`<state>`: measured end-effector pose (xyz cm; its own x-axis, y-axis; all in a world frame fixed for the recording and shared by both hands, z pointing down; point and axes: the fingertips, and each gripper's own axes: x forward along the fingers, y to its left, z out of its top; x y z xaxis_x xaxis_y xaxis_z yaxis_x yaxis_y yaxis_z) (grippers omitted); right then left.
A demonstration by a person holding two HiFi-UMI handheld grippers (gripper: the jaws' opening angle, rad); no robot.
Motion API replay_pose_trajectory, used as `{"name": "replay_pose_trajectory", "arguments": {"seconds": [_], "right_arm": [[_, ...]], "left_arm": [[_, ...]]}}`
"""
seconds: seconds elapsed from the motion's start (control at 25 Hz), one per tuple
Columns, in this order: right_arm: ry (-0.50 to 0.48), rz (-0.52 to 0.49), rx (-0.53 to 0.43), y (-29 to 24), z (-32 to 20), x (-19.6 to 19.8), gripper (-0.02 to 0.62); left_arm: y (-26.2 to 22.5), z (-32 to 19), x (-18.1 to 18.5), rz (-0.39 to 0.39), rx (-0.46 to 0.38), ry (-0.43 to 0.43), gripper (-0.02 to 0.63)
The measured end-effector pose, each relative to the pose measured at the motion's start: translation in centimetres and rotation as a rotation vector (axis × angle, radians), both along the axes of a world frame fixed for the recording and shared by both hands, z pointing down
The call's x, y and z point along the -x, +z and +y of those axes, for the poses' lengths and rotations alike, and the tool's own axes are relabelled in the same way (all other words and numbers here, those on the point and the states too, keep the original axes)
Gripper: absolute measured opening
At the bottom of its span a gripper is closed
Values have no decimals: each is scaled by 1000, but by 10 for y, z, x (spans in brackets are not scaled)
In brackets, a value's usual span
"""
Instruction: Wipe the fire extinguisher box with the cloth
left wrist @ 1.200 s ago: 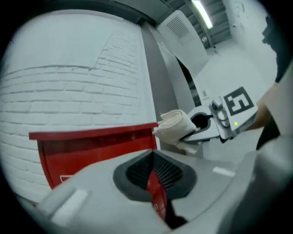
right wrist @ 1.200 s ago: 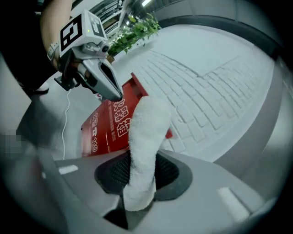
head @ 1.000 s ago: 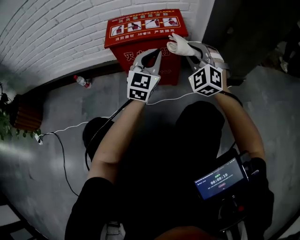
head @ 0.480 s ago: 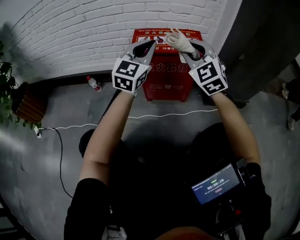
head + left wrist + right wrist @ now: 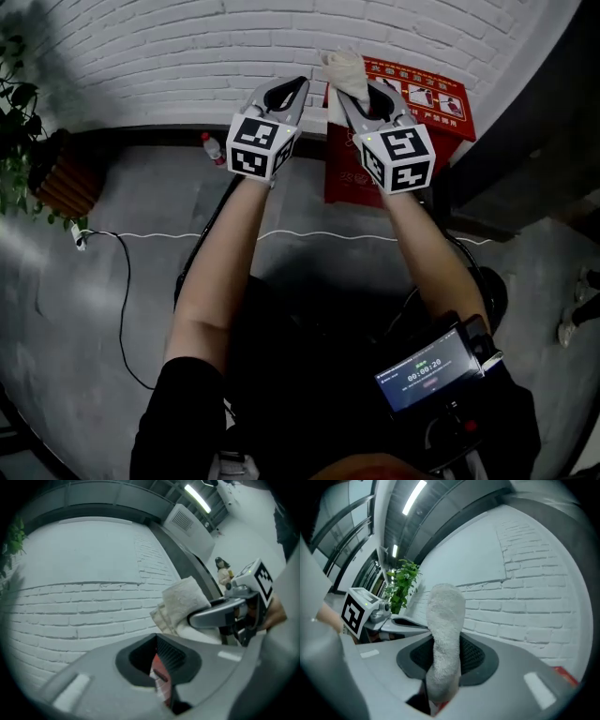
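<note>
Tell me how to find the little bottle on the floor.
Look at the white brick wall, then down to the dark strip where it meets the grey floor. The bottle sits there, between the potted plant on the left and the red fire extinguisher box. It is the only small pale thing there, with some red on it.

The left part of the fire extinguisher box [image 5: 436, 98] lay hidden behind the right tongs [image 5: 354, 94] and the cloth [image 5: 344, 67], whose lower end was buried between the closed jaws. What looked like a bottle [image 5: 215, 147] by the wall was too small to read. The plant [image 5: 14, 178] was cut off by the picture's left edge.
</note>
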<state>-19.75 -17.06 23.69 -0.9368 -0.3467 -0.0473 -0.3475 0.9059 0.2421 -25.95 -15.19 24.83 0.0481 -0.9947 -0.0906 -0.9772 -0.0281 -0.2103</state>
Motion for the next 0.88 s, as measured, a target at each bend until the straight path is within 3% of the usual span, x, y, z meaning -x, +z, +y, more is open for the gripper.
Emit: {"name": "replay_pose_trajectory", "arguments": {"seconds": [0.2, 0.44, 0.6, 0.88], "right_arm": [[39, -169, 159, 32, 3, 49, 111], [-3, -223, 350, 86, 23, 108, 110], [-1, -329, 532, 106, 9, 124, 107], [89, -425, 714, 135, -17, 135, 104]], "left_arm": [[16, 3, 56, 31, 7, -50, 2], [39, -7, 96, 51, 52, -80, 2], [43, -11, 105, 66, 44, -68, 2], [72, -19, 124, 82, 76, -75, 2]]}}
